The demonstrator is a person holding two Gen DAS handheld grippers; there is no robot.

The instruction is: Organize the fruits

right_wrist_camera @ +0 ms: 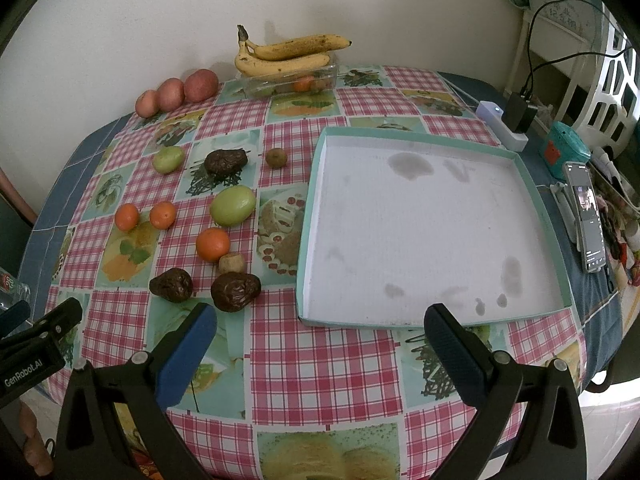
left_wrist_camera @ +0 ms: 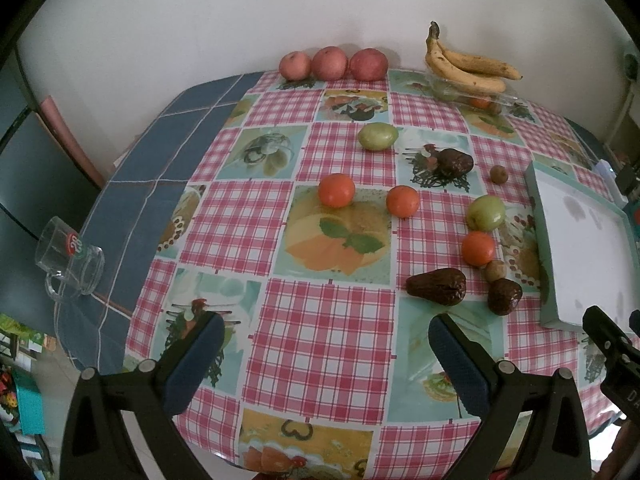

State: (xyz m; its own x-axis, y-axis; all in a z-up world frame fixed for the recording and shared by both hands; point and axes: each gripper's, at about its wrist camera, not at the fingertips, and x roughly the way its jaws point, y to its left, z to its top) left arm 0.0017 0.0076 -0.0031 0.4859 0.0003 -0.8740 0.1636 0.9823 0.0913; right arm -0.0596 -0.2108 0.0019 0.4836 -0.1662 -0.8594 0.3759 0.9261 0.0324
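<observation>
Loose fruit lies on the checked tablecloth: three oranges (left_wrist_camera: 337,189), two green fruits (left_wrist_camera: 377,136), three dark wrinkled avocados (left_wrist_camera: 438,286) and small brown fruits (left_wrist_camera: 499,174). Three red apples (left_wrist_camera: 329,63) line the wall. Bananas (left_wrist_camera: 468,66) rest on a clear container (right_wrist_camera: 288,80). A shallow white tray with a teal rim (right_wrist_camera: 424,224) lies at the right, with no fruit in it. My left gripper (left_wrist_camera: 326,340) is open above the near table edge. My right gripper (right_wrist_camera: 320,328) is open just before the tray's near rim; the nearest avocado (right_wrist_camera: 235,291) is to its left.
A glass mug (left_wrist_camera: 70,258) lies on its side on the blue cloth at the left. A power strip with a charger (right_wrist_camera: 512,120), a teal box (right_wrist_camera: 564,148) and a phone on a stand (right_wrist_camera: 586,216) sit right of the tray. The wall is behind.
</observation>
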